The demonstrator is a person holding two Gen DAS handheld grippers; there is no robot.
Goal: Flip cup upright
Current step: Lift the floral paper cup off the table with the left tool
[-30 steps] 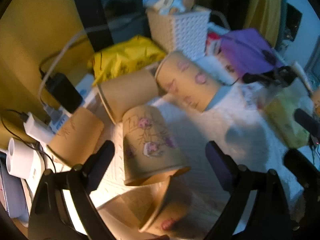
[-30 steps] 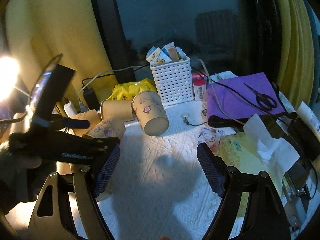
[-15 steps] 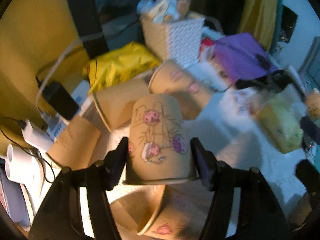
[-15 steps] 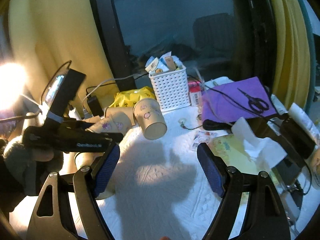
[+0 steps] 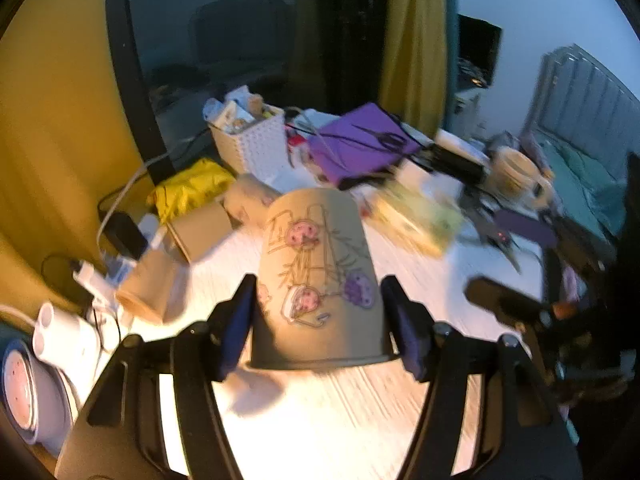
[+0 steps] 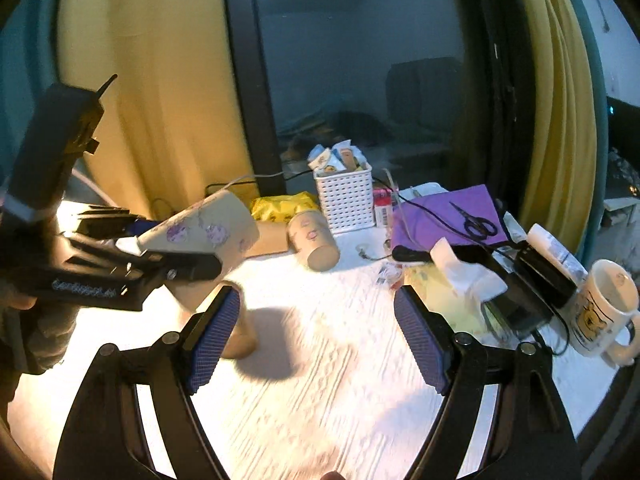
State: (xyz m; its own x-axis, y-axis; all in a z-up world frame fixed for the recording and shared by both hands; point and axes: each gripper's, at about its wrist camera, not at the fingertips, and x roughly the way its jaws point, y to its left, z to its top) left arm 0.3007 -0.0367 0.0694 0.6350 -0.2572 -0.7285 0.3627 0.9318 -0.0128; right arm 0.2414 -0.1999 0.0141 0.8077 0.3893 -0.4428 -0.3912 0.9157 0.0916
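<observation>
My left gripper (image 5: 320, 320) is shut on a tan paper cup (image 5: 316, 280) with pink and purple flower drawings. It holds the cup in the air above the white table mat, rim toward the camera and base pointing away. In the right wrist view the same cup (image 6: 204, 228) shows tilted in the left gripper (image 6: 168, 264) at the left. My right gripper (image 6: 316, 340) is open and empty above the mat. Several more tan cups lie on their sides: one (image 6: 314, 242) near the basket and one (image 6: 240, 332) below the lifted cup.
A white basket (image 6: 346, 198) with packets stands at the back. A yellow bag (image 6: 280, 206), a purple cloth with scissors (image 6: 448, 216), tissues (image 6: 460, 272), a black device (image 6: 544, 268) and a mug (image 6: 604, 312) crowd the back and right. Chargers and cables (image 5: 116, 240) lie left.
My left gripper closed on the flowered cup and lifted it off the mat, tipping it so its base points away. My right gripper stayed open and drew back a little.
</observation>
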